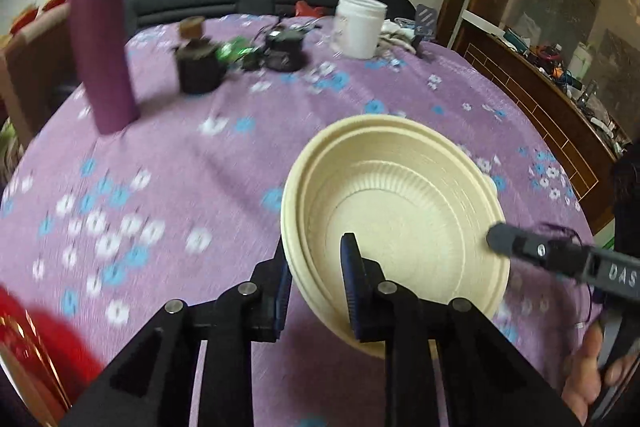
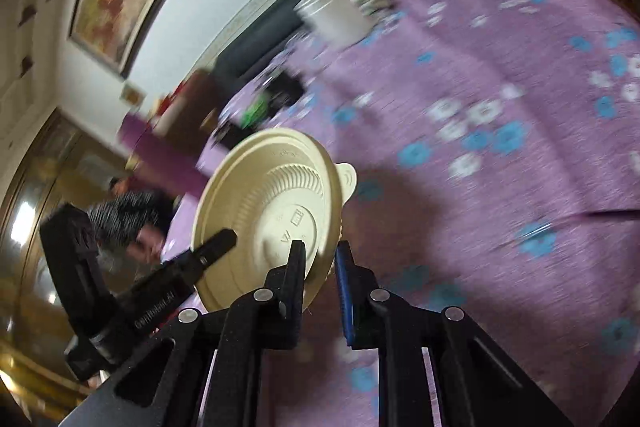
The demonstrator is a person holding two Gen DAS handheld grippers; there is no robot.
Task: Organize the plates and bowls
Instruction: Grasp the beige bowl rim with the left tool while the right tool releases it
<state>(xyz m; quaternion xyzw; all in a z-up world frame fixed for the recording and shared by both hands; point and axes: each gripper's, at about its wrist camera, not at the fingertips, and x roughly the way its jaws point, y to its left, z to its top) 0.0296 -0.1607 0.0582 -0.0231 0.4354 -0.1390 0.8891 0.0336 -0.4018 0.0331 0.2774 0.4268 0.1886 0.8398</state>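
A cream ribbed bowl point(image 1: 400, 195), which looks like two nested ones, hangs tilted just above the purple flowered tablecloth point(image 1: 200, 167). My left gripper point(image 1: 318, 283) is shut on its near-left rim, one pad outside and one inside. At the bowl's right rim a finger point(image 1: 516, 245) of my right gripper touches it. In the right wrist view the bowl point(image 2: 260, 195) shows its underside and stands almost on edge. My right gripper point(image 2: 320, 263) is shut on its lower rim. A finger point(image 2: 216, 247) of the left gripper lies on the opposite edge.
Toward the table's far side stand a tall purple tumbler point(image 1: 104, 39), a small dark jar point(image 1: 198, 67), black gadgets point(image 1: 284, 47) and a white tub point(image 1: 358, 27). A wooden cabinet point(image 1: 540, 87) borders the right. Something red point(image 1: 40, 331) lies near left. A hand point(image 1: 584, 375) holds the right gripper.
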